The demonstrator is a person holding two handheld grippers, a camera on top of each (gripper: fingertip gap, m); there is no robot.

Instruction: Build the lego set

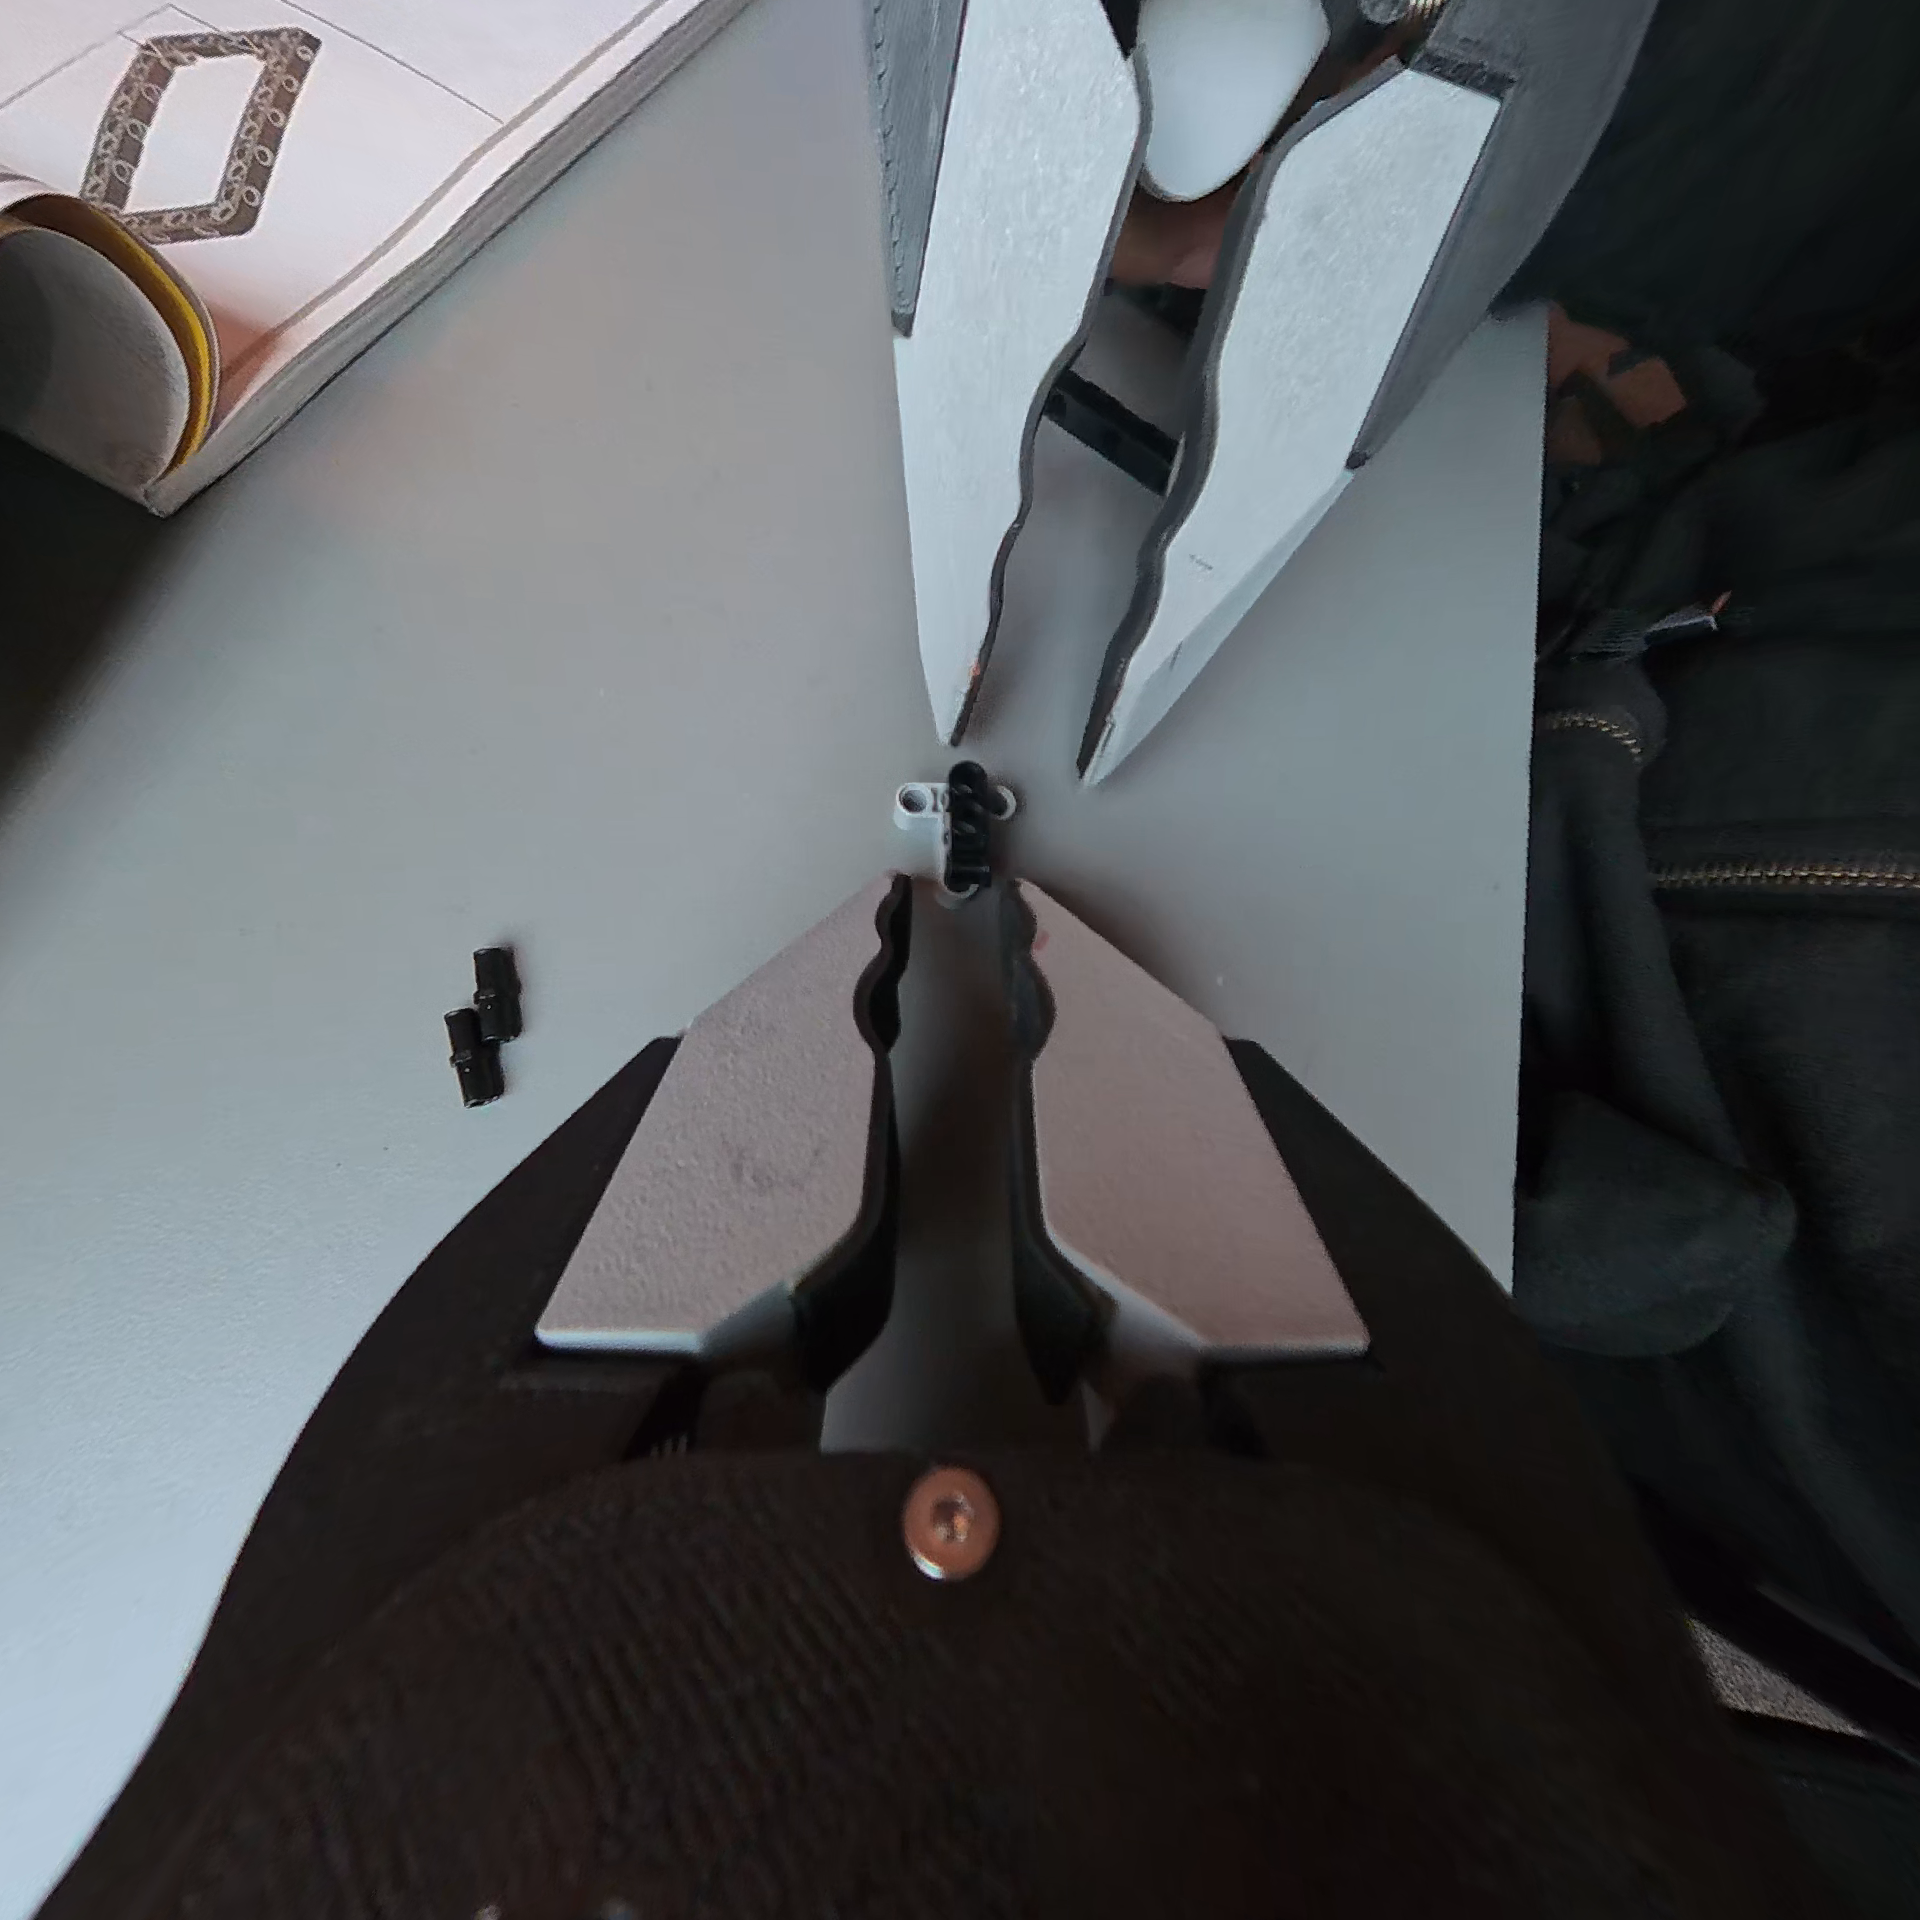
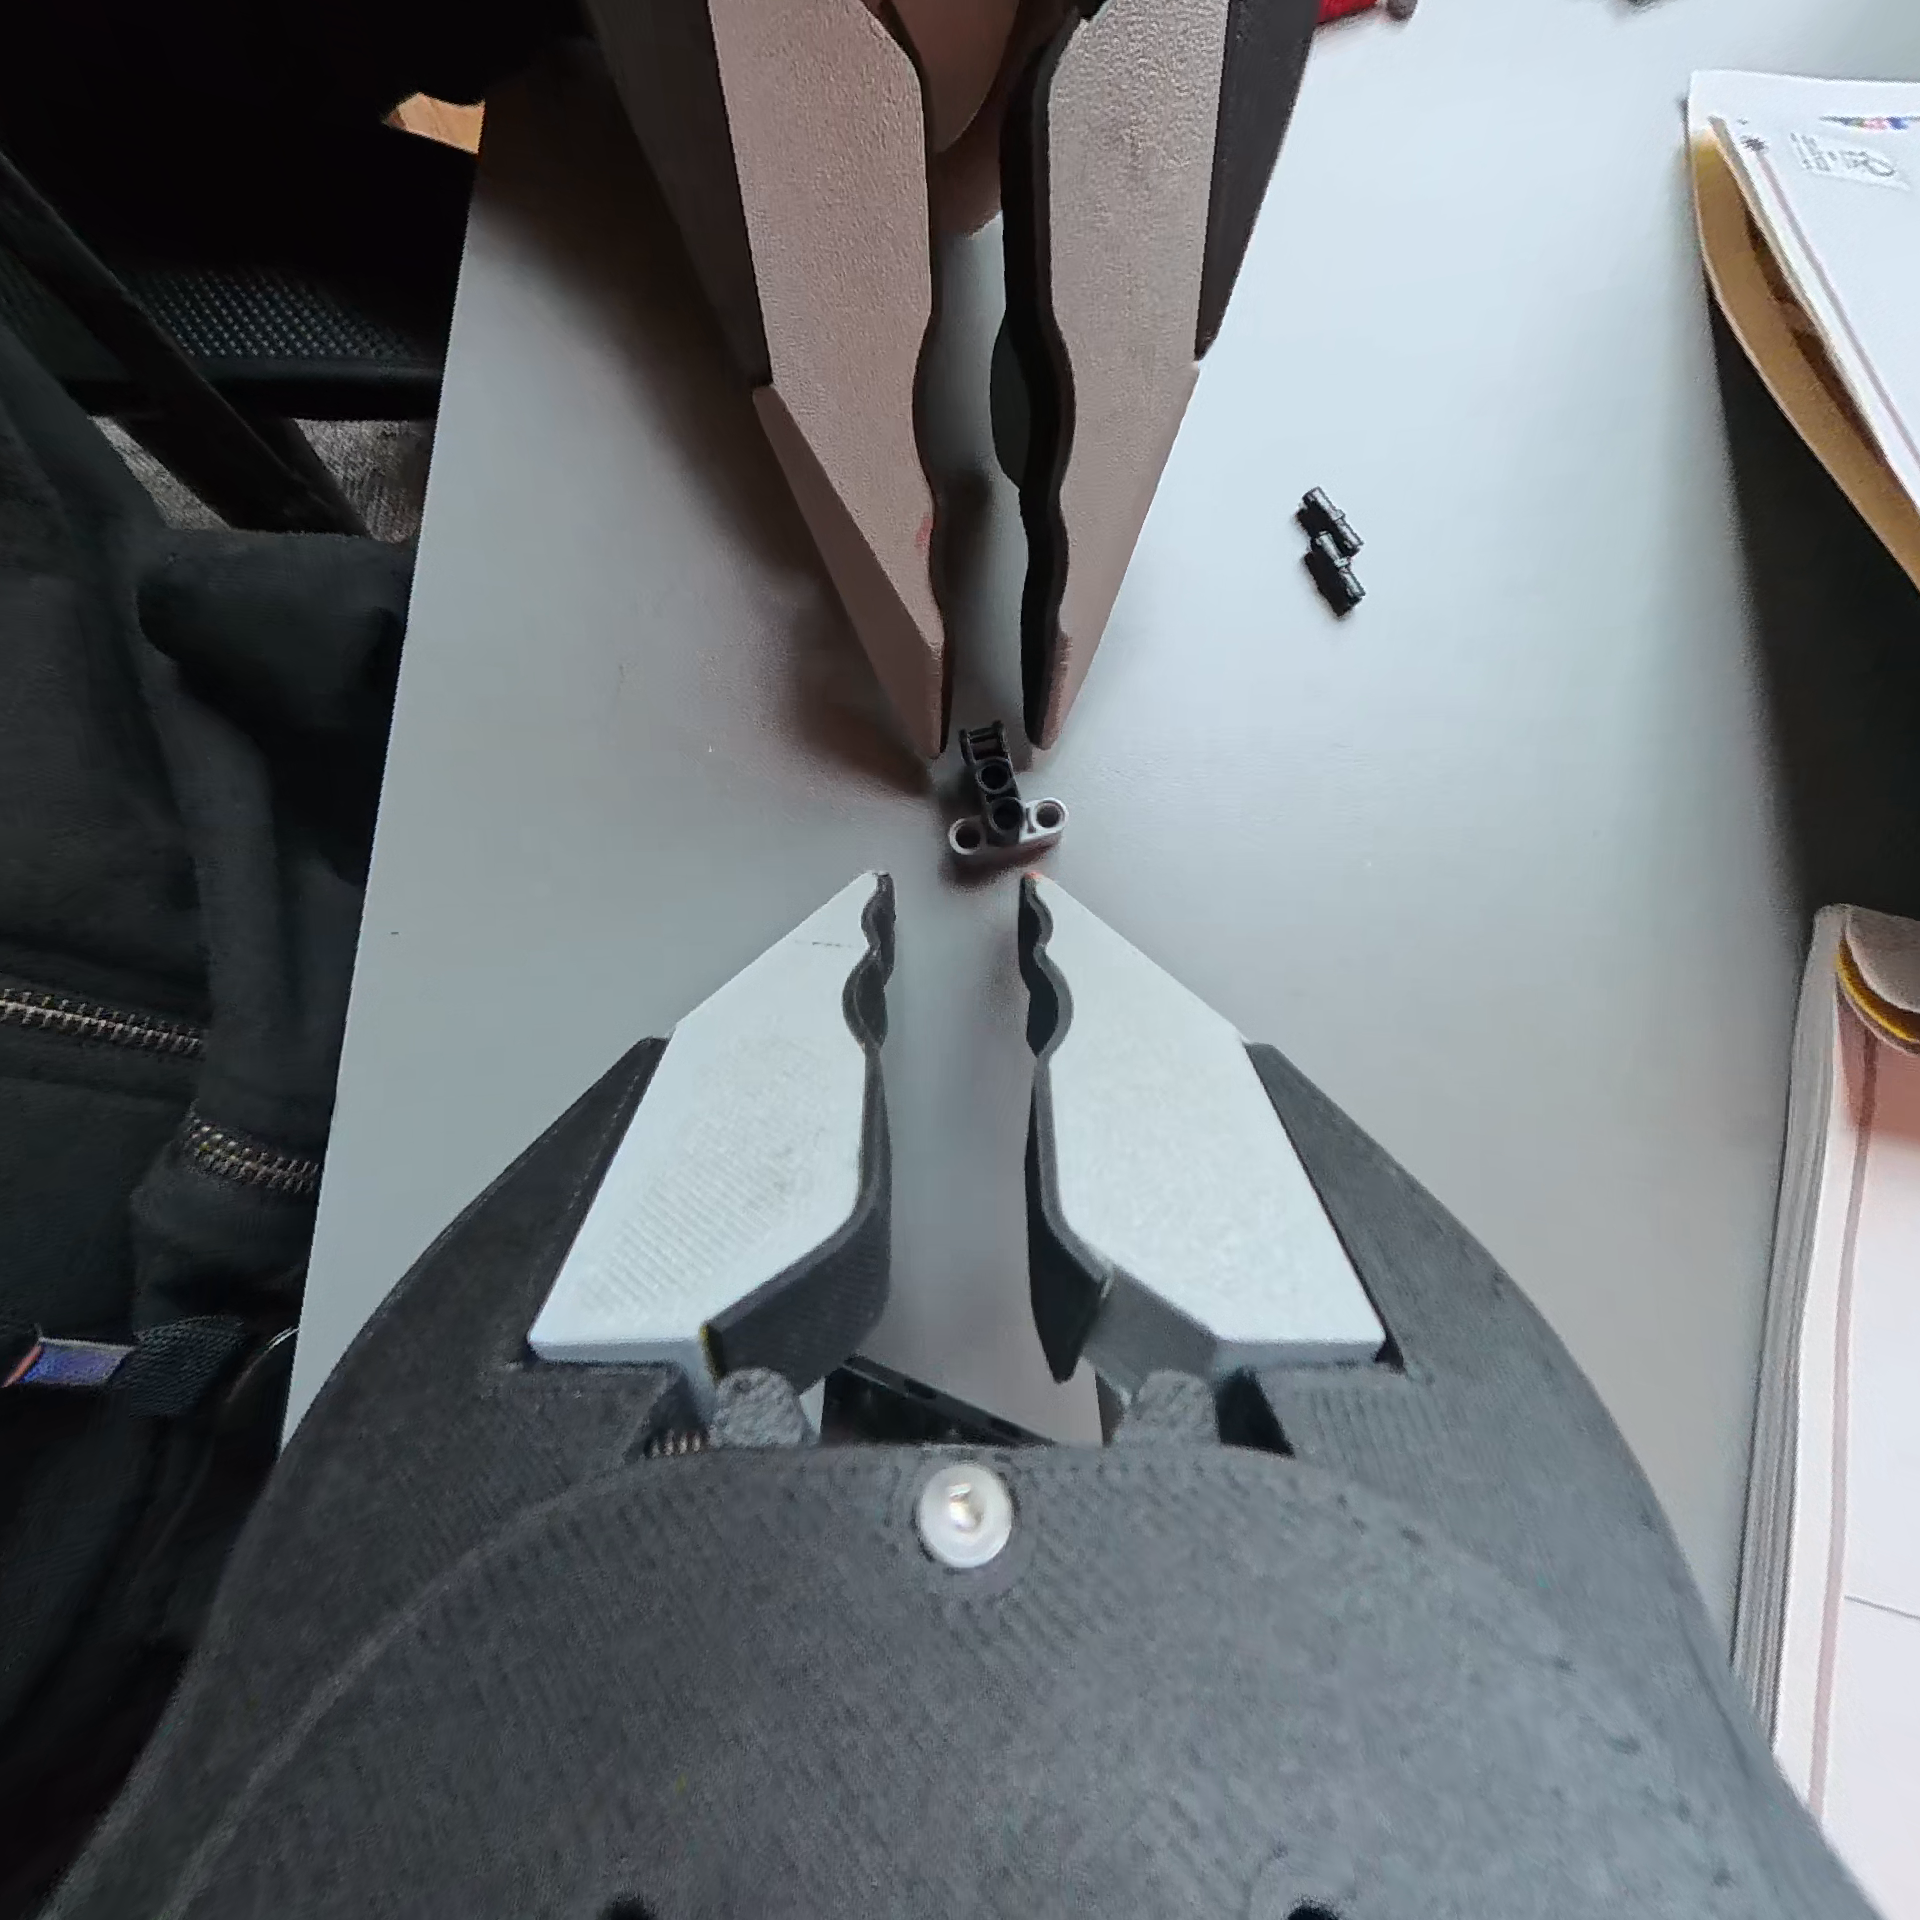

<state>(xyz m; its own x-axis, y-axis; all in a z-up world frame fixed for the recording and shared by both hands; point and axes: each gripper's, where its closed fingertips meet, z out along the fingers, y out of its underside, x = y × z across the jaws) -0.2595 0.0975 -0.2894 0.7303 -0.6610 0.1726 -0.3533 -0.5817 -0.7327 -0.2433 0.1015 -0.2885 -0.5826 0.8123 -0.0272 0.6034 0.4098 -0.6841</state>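
A small lego assembly, a light grey T-shaped piece with a black holed piece joined to it, lies on the grey table between the two grippers. My left gripper is narrowly open, its tips either side of the assembly's near end with small gaps. My right gripper is open and empty, its tips just short of the grey piece. The right gripper also shows opposite in the left wrist view. The left gripper shows opposite in the right wrist view. Two black pins lie side by side on the table.
An open instruction booklet with a tape roll on it lies at the table's far side. A black beam lies behind the right gripper. A dark backpack sits beyond the table edge. The pins also show in the right wrist view. From either gripper's tips it is about 15 centimeters to the dark backpack. It is also in sight in the left wrist view.
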